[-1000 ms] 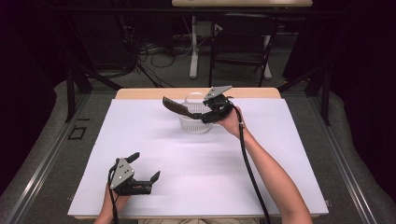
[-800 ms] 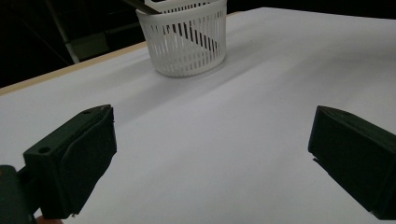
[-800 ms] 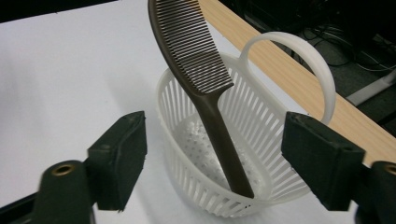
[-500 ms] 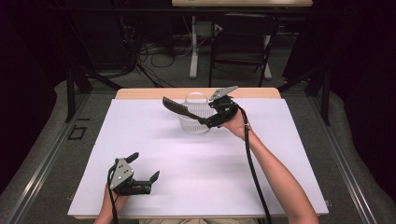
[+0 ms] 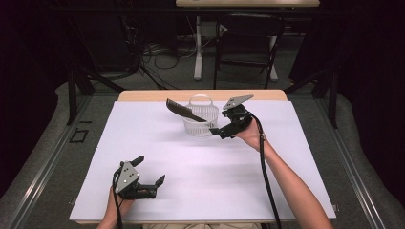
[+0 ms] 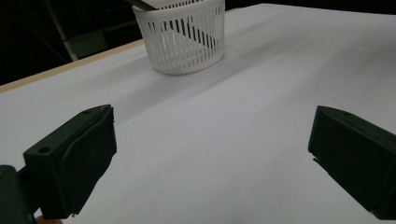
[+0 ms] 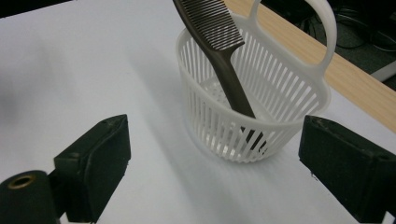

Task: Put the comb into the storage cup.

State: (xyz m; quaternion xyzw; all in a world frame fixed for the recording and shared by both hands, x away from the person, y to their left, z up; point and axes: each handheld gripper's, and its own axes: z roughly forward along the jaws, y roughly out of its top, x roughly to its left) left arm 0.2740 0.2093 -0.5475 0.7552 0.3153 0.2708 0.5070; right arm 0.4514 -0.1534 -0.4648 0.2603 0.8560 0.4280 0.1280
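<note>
A white slatted basket (image 5: pixel 201 120) with a loop handle stands at the far middle of the white sheet. A dark brown comb (image 5: pixel 183 110) leans in it, handle down, teeth end sticking out up and to the left. My right gripper (image 5: pixel 219 125) hovers just right of the basket, and its jaws have just been opening with nothing between them. In the right gripper view the basket (image 7: pixel 280 98) and comb (image 7: pixel 224 56) sit just beyond the wide jaws. My left gripper (image 5: pixel 150 170) rests open near the front left, facing the distant basket (image 6: pixel 184 39).
A white sheet (image 5: pixel 286 162) covers the table, and a wooden strip (image 5: pixel 148 95) shows along the far edge. Beyond it are dark floor, cables and a table stand (image 5: pixel 198 52). The right gripper's cable (image 5: pixel 263 167) trails along the forearm.
My right gripper has drawn back to the right from over the basket and its jaws stand wider. The comb stays leaning in the basket. The left gripper has not moved.
</note>
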